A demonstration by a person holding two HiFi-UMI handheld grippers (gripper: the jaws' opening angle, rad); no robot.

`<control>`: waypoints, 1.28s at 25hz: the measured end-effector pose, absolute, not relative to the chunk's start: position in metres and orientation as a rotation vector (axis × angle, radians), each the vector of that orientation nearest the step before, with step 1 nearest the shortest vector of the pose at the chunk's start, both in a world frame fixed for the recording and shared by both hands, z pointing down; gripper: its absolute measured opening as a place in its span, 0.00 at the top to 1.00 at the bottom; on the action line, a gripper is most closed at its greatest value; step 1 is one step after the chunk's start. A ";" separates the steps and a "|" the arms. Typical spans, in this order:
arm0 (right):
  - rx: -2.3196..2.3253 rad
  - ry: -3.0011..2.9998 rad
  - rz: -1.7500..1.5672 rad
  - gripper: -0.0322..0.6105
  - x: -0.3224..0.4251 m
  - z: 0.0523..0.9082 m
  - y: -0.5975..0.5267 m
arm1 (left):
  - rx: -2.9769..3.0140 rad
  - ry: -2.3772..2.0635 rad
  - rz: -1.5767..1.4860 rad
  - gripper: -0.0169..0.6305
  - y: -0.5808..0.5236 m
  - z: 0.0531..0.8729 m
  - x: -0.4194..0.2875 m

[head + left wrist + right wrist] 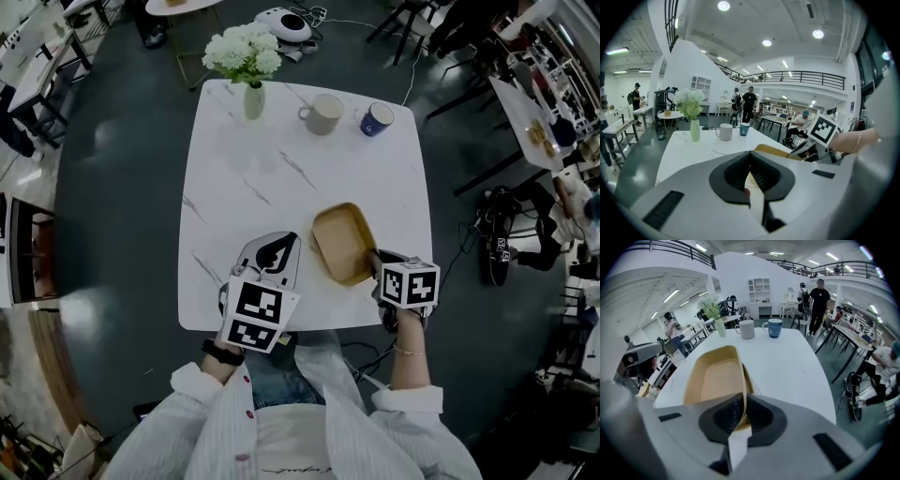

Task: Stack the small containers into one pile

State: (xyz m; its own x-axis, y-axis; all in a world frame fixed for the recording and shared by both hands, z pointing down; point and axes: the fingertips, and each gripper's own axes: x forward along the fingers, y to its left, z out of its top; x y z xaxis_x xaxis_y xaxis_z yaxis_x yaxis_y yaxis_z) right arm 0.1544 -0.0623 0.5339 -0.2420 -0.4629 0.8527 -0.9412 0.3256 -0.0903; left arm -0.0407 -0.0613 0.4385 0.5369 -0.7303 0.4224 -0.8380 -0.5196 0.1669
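A tan oblong container lies on the white marble table, right of the middle and near the front edge. My right gripper is shut on its near right rim; in the right gripper view the thin wall runs down between the dark pads. Whether more containers are nested inside it, I cannot tell. My left gripper hovers over the front left of the table, left of the container, its jaws together and nothing held. From the left gripper view the container shows just beyond the jaws.
At the table's far edge stand a vase of white flowers, a beige mug and a blue mug. The front table edge runs just under both grippers. Chairs, other tables and people surround the table.
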 end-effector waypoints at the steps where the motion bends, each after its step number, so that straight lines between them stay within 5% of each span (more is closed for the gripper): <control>1: 1.238 -1.842 0.812 0.91 0.155 0.536 -0.061 | 2.426 -1.291 0.428 0.95 -0.061 0.440 -0.042; 32: 1.196 -1.814 0.862 0.91 0.158 0.566 -0.063 | 2.356 -1.303 0.439 0.95 -0.068 0.468 -0.059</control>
State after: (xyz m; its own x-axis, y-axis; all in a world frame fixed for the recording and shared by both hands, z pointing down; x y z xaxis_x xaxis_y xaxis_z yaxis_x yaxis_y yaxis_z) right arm 0.1583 -0.0632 0.5660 -0.2505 -0.4069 0.8784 -0.9380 0.3267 -0.1161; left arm -0.0591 -0.0677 0.4679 0.5133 -0.7257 0.4582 -0.8550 -0.4785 0.2000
